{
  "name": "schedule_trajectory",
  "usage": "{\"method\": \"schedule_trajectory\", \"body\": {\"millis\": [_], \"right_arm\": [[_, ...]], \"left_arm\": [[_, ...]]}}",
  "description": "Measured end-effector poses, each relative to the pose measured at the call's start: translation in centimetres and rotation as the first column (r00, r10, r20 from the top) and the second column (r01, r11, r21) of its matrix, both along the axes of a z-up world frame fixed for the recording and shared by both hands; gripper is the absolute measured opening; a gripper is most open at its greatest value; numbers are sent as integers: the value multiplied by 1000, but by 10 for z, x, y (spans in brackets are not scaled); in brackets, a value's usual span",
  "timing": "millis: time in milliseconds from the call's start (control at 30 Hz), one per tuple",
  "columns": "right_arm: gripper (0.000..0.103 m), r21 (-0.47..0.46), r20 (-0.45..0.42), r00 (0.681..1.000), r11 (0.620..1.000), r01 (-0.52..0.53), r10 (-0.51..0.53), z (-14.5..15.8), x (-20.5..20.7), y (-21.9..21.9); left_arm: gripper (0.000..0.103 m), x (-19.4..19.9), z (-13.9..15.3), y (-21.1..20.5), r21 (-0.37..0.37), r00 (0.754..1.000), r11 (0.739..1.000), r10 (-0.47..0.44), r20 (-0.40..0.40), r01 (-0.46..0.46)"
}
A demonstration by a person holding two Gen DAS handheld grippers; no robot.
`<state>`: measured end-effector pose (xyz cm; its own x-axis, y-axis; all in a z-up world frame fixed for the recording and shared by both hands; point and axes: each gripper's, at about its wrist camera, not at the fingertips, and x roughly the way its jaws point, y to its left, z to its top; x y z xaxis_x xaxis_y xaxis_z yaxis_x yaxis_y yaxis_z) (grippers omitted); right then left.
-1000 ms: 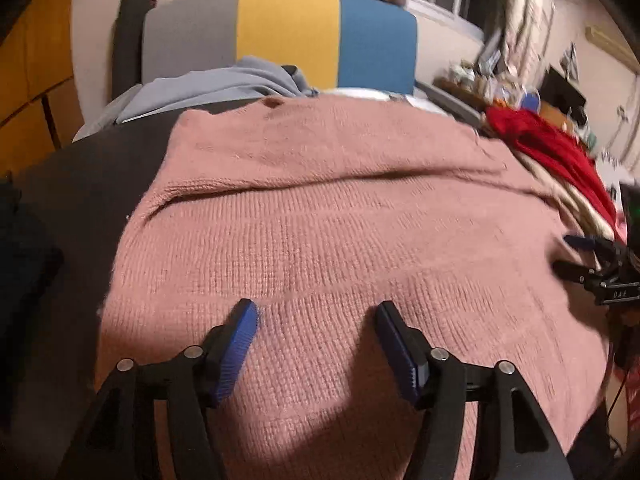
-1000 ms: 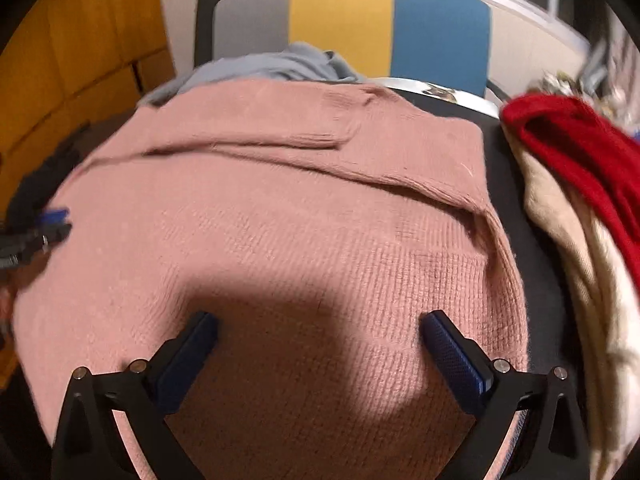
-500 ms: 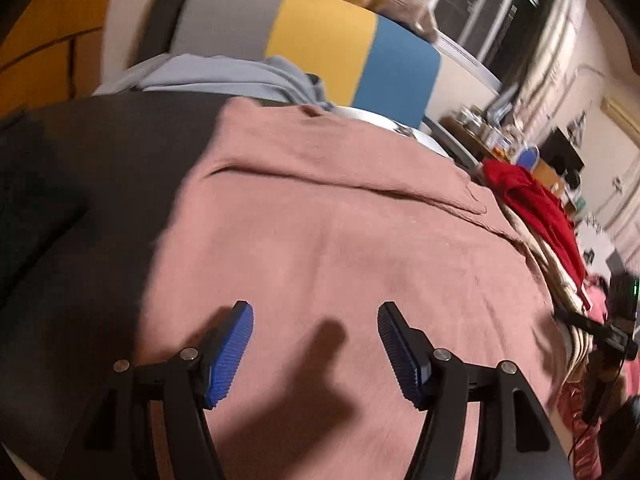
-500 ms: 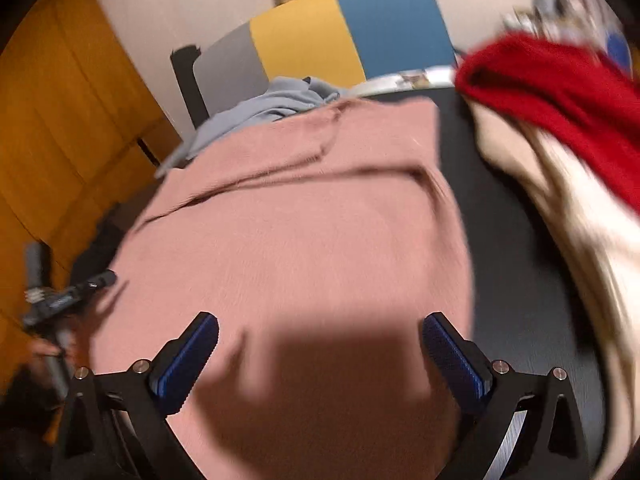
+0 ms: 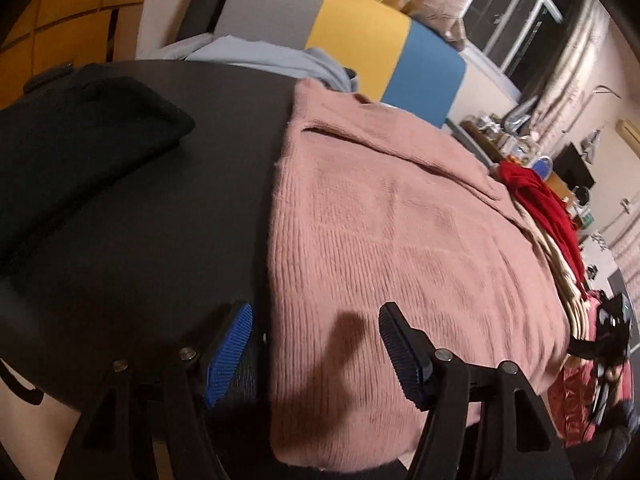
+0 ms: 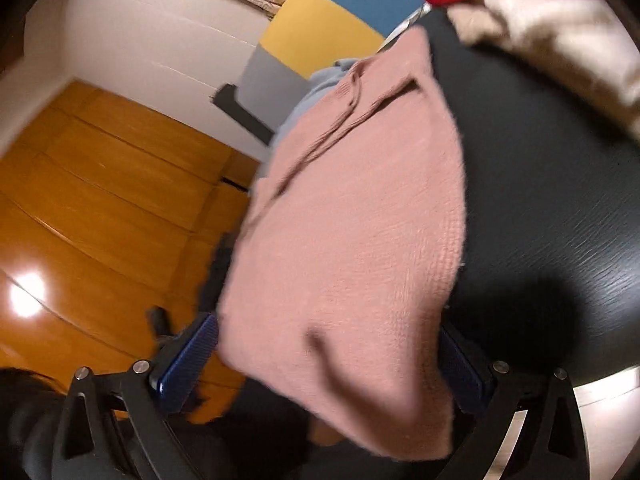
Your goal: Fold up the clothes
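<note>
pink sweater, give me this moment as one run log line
step: fold | pink sweater flat on black table | left gripper open at its left edge | right gripper open across near corner

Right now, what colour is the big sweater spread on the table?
Dusty pink, a ribbed knit; the sweater shows best in the left wrist view.

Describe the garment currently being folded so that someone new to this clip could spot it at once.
On the round black table in front of the grey, yellow and blue chair back, it is the pink knit sweater spread flat across the middle. Unlike the black garment to one side and the red garment on the other, it lies between both open grippers.
</note>
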<state>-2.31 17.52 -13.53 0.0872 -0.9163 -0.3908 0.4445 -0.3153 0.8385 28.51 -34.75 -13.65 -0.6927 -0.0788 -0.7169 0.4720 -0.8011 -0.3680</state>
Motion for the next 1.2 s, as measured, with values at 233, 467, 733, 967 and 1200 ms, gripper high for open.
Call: {"method": "schedule_trajectory", "body": {"millis": [233, 467, 733, 967, 1200], "right_arm": [[103, -78, 67, 995, 994, -71, 76, -14, 5, -7], [103, 25, -95, 993, 998, -61, 63, -2, 25, -21], [61, 248, -245, 965, 968, -27, 90, 15, 33, -37], [45, 215, -190, 980, 977, -17, 59, 5, 23, -25], [14, 272, -207, 969, 960, -73, 133, 4, 30, -37]], "left_arm": [[67, 11, -1, 7, 106, 996, 990, -87, -22, 89], [67, 15, 1, 20, 76, 991, 989, -131, 13, 130], [68, 3, -1, 23, 135, 988, 979, -153, 15, 150], [36, -8, -1, 28, 211, 983, 963, -181, 36, 170], [8, -22, -2, 33, 248, 957, 929, -288, 23, 273]]}}
